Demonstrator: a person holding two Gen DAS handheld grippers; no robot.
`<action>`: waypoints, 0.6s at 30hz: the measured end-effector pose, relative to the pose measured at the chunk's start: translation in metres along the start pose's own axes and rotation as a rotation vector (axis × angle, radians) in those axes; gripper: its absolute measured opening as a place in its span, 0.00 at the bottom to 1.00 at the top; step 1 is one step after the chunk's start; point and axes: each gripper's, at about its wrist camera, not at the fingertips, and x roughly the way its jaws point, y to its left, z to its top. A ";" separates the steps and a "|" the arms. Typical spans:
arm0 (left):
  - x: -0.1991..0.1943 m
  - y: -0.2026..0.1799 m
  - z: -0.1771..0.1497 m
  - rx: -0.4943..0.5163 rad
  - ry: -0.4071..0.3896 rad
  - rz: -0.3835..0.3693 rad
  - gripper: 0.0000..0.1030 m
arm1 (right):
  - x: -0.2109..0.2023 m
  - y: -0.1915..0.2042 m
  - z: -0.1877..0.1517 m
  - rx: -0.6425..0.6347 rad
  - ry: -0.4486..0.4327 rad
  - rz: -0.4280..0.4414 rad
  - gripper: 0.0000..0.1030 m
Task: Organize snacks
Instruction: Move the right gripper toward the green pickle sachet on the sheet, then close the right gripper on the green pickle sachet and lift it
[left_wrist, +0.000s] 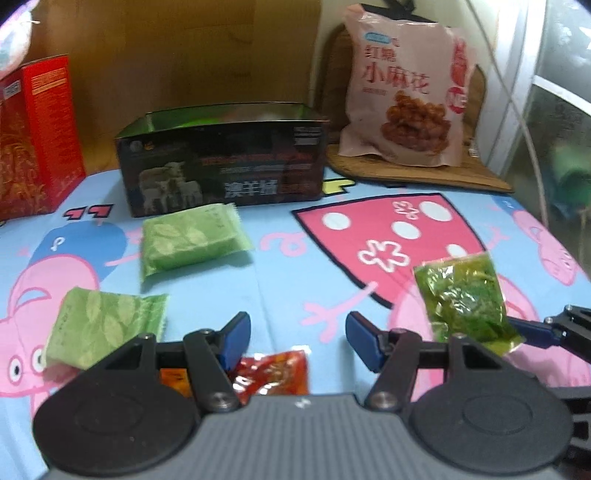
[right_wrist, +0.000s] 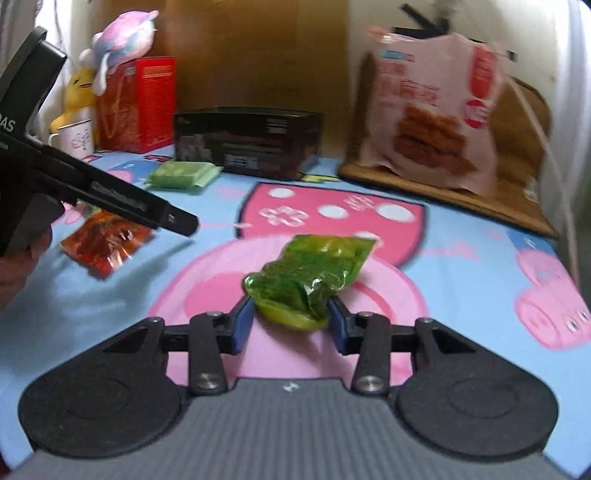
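My right gripper (right_wrist: 291, 321) is shut on a clear green snack pouch (right_wrist: 308, 275) and holds it above the cartoon cloth; the pouch also shows in the left wrist view (left_wrist: 463, 299). My left gripper (left_wrist: 295, 338) is open and empty, just above a red snack pouch (left_wrist: 275, 373), which lies on the cloth in the right wrist view (right_wrist: 105, 240). Two pale green packets (left_wrist: 190, 238) (left_wrist: 103, 326) lie ahead left of it. An open black box (left_wrist: 221, 162) stands at the back.
A red carton (left_wrist: 37, 136) stands at the back left. A large pink snack bag (left_wrist: 406, 88) leans on a brown mat (left_wrist: 424, 171) at the back right. A mug (right_wrist: 75, 138) and plush toys (right_wrist: 122, 33) are far left.
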 end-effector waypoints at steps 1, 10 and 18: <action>0.001 0.001 0.000 -0.003 0.003 0.011 0.57 | 0.002 0.002 0.001 -0.006 -0.003 0.013 0.45; 0.009 0.003 0.004 0.018 -0.001 0.068 0.58 | -0.011 -0.016 -0.004 0.081 -0.015 0.077 0.47; 0.015 0.001 0.006 0.034 -0.007 0.077 0.62 | -0.030 -0.071 -0.011 0.351 0.005 0.158 0.50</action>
